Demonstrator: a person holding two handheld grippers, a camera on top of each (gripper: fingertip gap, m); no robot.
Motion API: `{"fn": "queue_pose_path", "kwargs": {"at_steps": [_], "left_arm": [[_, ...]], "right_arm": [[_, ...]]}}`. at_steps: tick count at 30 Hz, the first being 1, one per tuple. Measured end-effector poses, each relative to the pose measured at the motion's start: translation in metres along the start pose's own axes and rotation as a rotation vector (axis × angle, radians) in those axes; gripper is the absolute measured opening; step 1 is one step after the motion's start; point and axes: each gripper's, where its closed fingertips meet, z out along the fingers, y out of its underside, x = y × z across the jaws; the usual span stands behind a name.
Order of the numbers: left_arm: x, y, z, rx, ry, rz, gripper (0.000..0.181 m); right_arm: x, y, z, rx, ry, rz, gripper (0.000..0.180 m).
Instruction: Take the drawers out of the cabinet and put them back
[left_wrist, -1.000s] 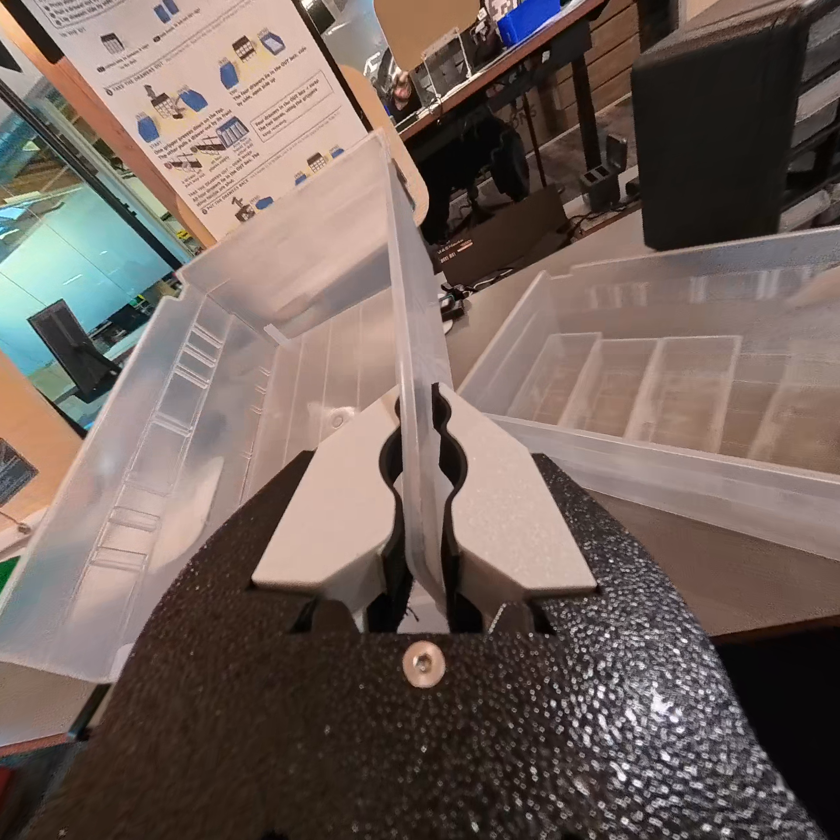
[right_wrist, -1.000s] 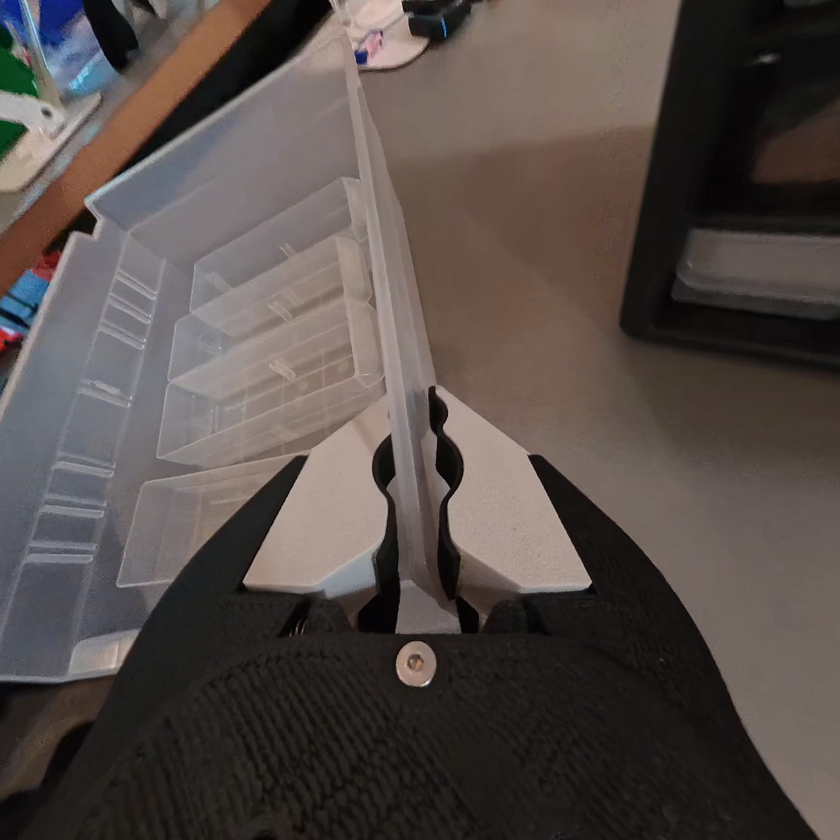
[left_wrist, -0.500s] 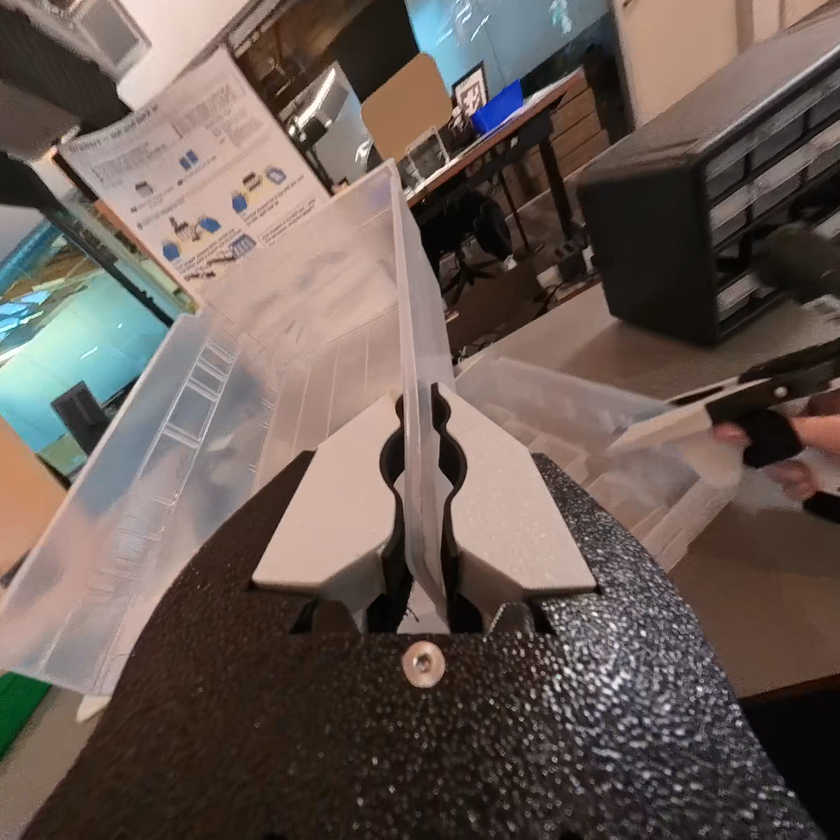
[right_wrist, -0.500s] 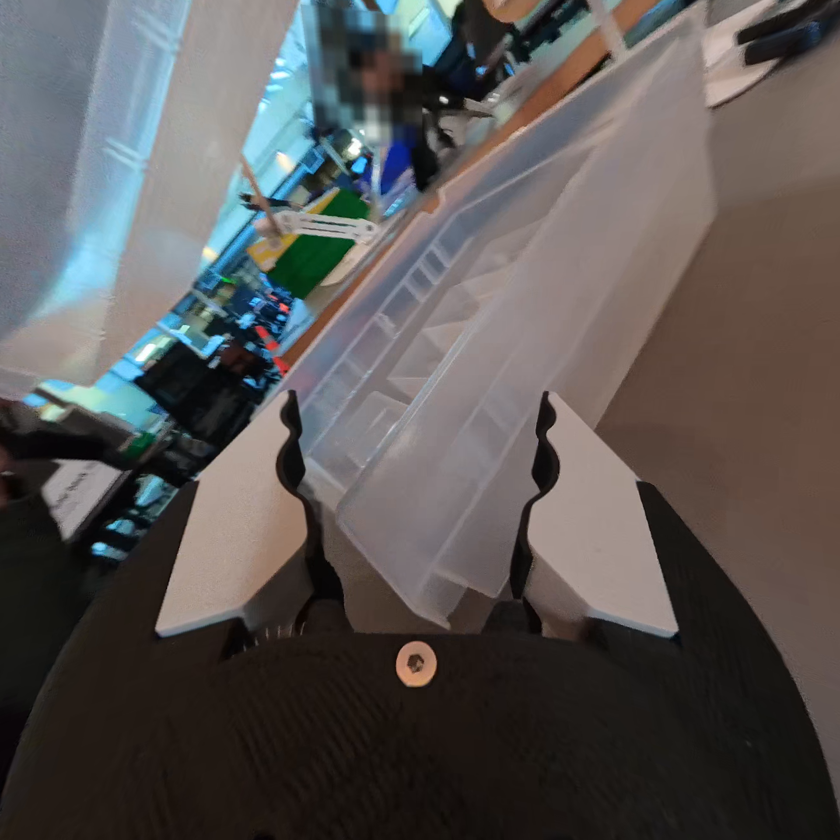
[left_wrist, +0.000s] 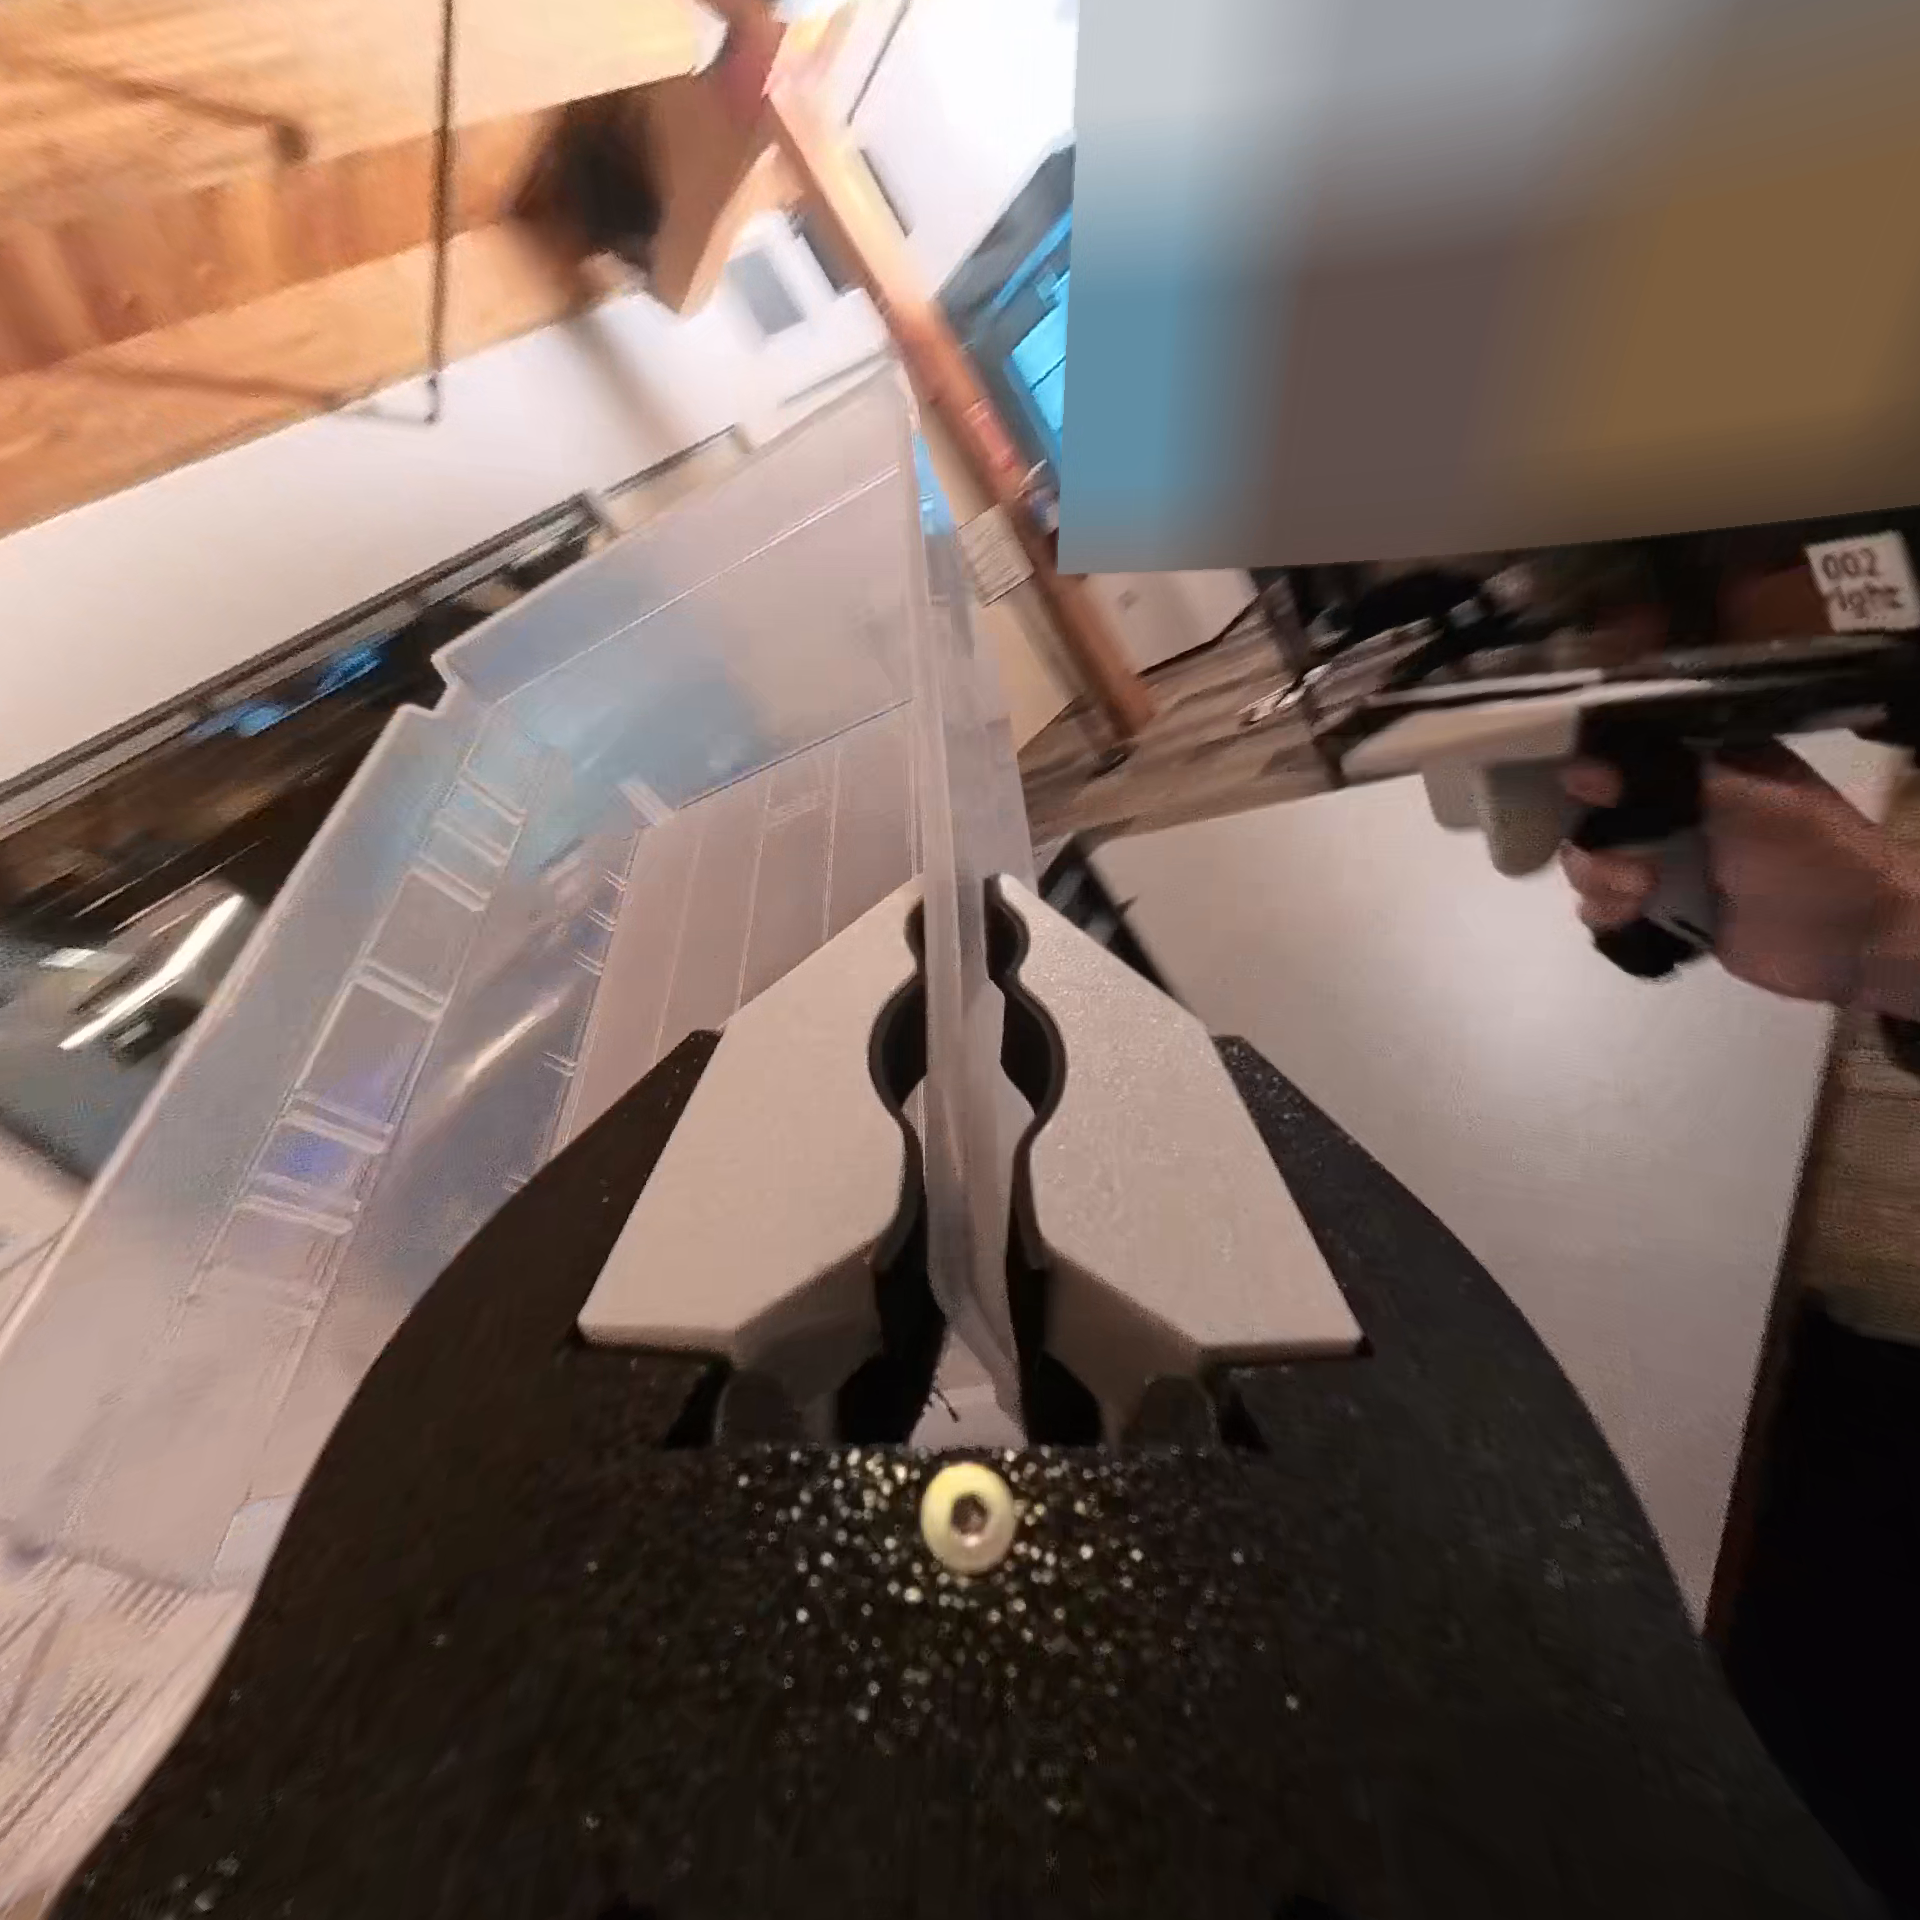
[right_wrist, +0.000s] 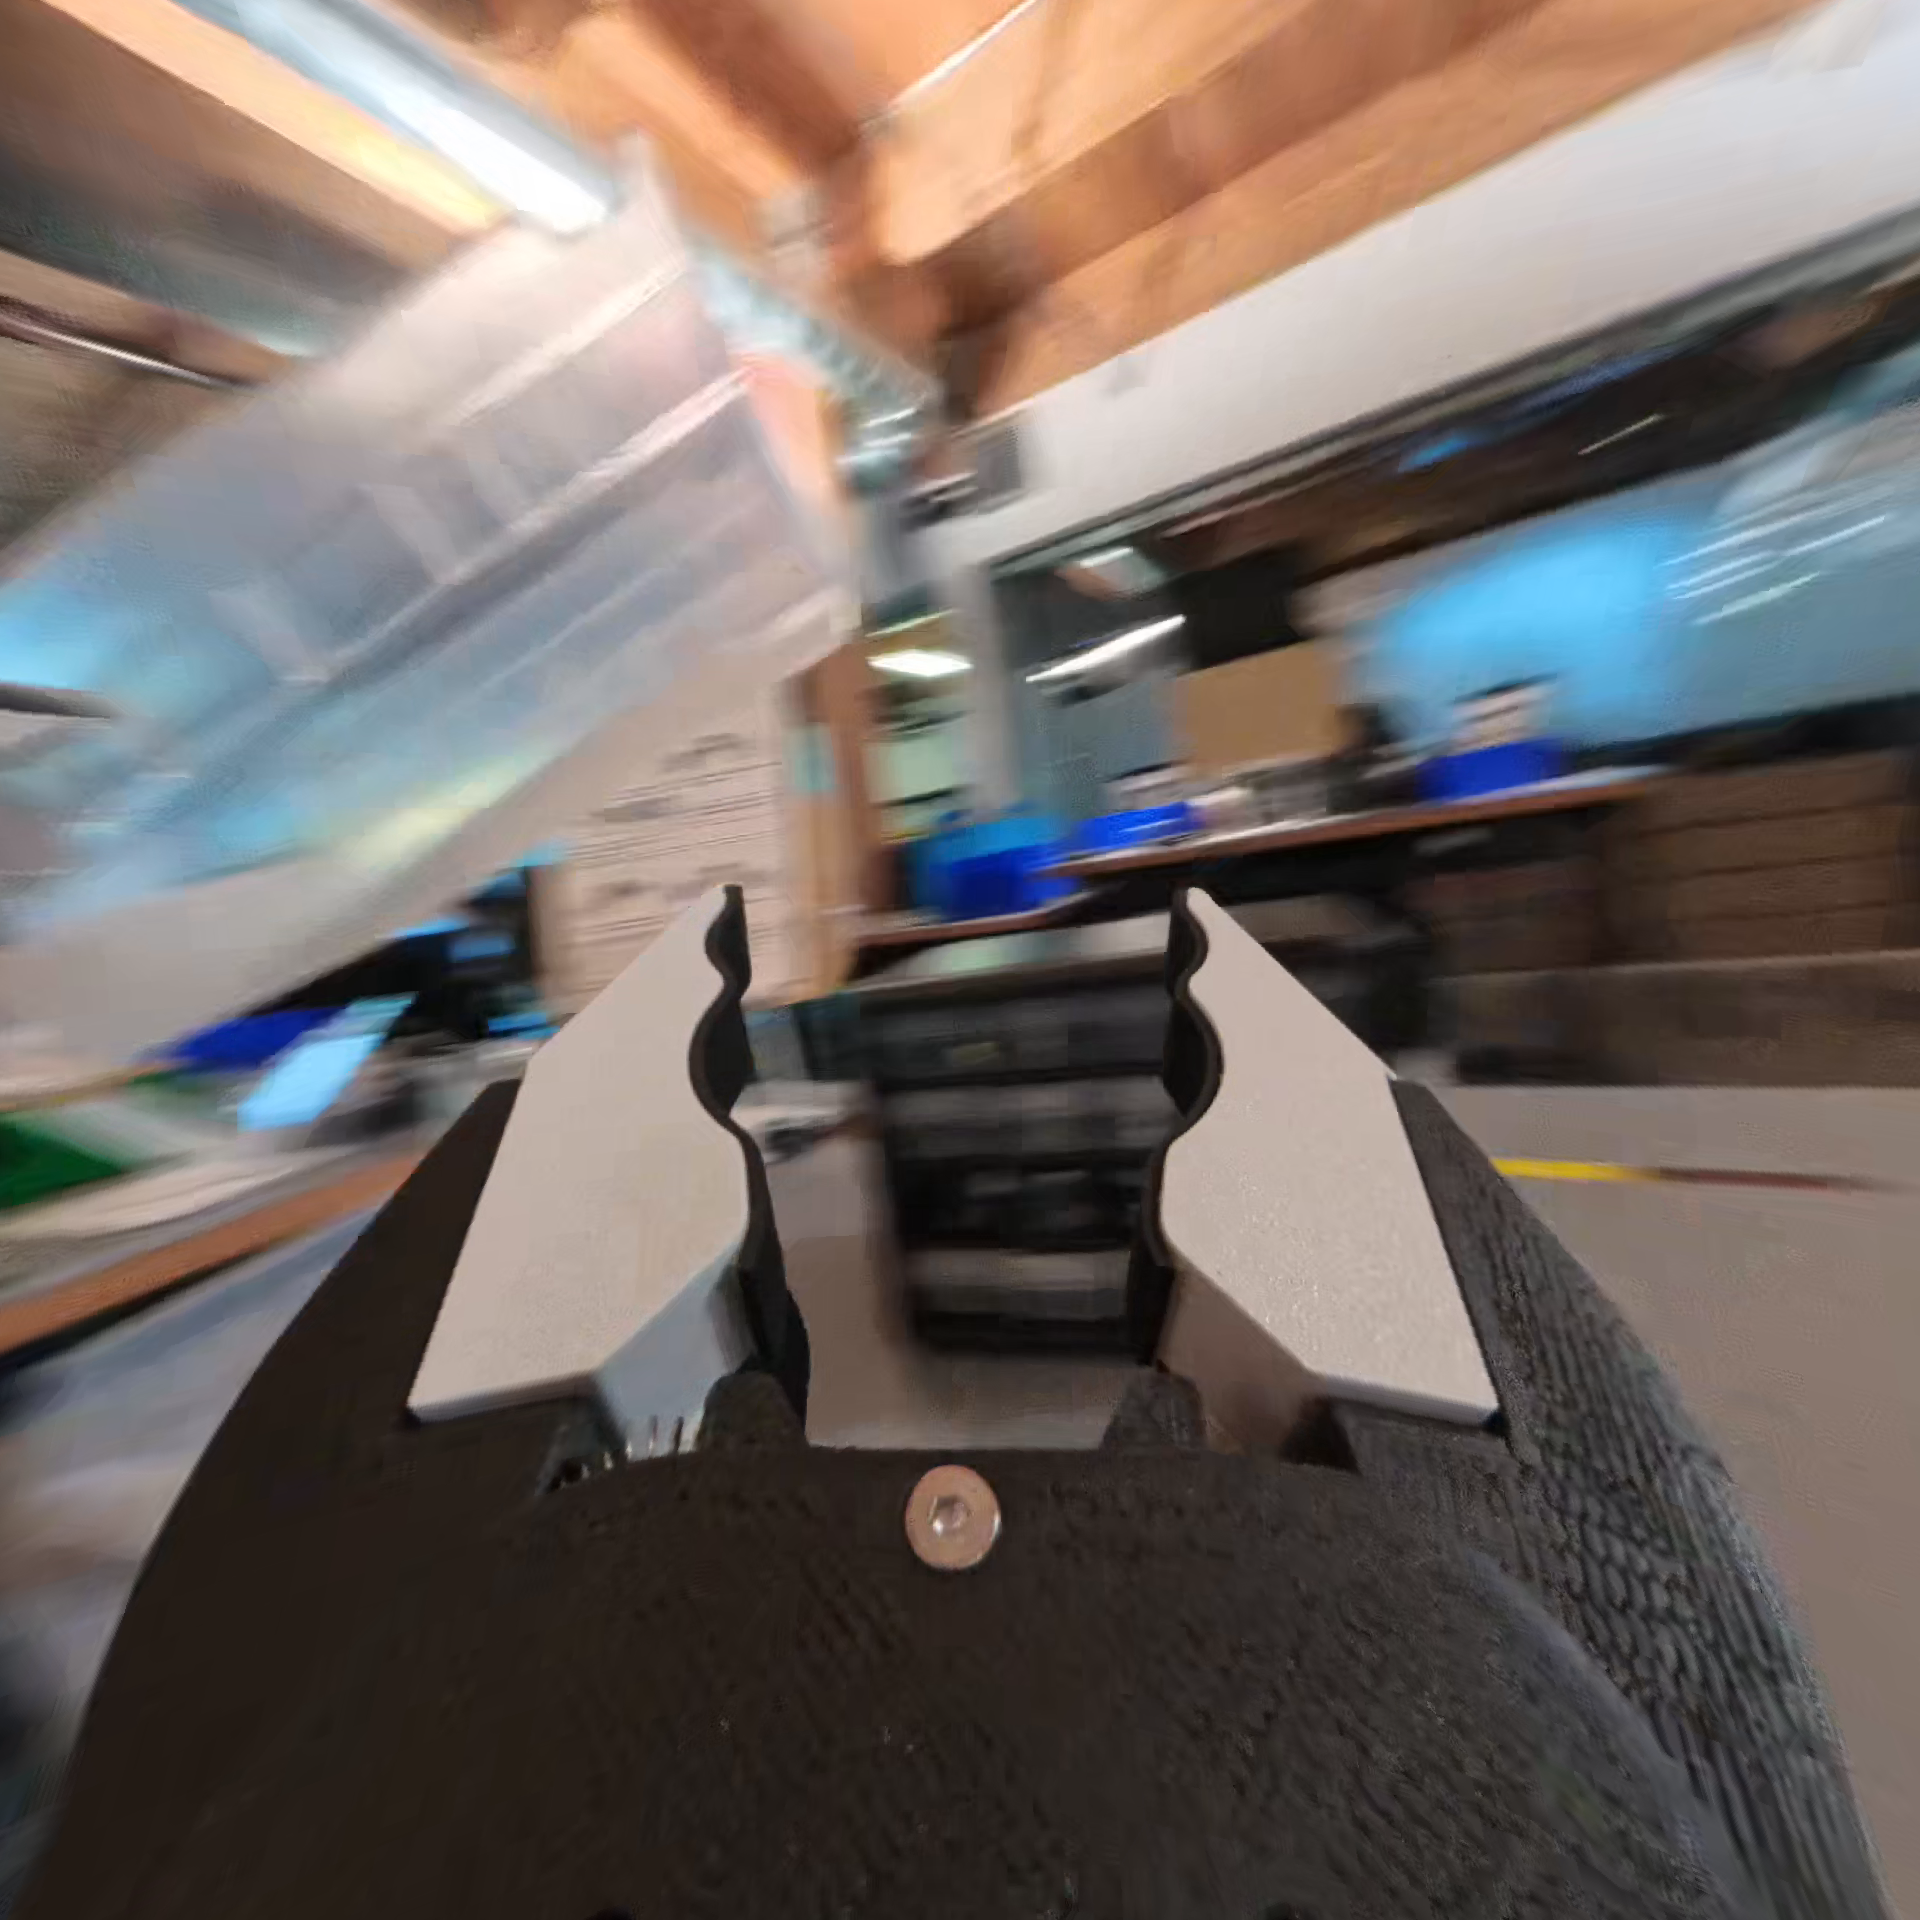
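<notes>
With the left gripper (left_wrist: 961, 1049) pinching only one thin wall of the raised clear drawer (left_wrist: 520, 935), which fills the left of the frame, it may twist loose, while the right gripper (right_wrist: 961, 1101), empty and spread at centre, gives no support.

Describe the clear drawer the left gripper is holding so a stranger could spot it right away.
Start at the left gripper: its grey fingers are shut on one thin wall. That wall belongs to the clear plastic drawer, a translucent, ribbed, empty tray raised in the air.

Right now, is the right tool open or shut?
Open. In the right wrist view the right tool has its fingers spread apart with nothing between them; the blurred black cabinet shows through the gap.
</notes>
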Motion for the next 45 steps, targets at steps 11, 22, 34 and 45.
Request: {"fn": "queue_pose_path", "kwargs": {"at_steps": [11,22,34,45], "left_arm": [[0.191,-0.02,0.128,0.12,0.611,-0.114,0.004],[0.336,0.051,0.254,-0.078,0.822,0.07,0.004],[0.377,0.113,0.344,-0.181,0.678,-0.008,0.005],[0.316,0.065,0.309,0.057,0.46,-0.247,0.108]], "right_arm": [[0.254,-0.07,-0.241,0.042,1.029,-0.33,0.07],[0.28,-0.085,-0.286,0.218,1.104,-0.243,0.065],[0.271,-0.083,-0.243,0.249,0.847,-0.196,0.064],[0.257,-0.052,-0.188,0.083,0.694,-0.217,0.086]]}}
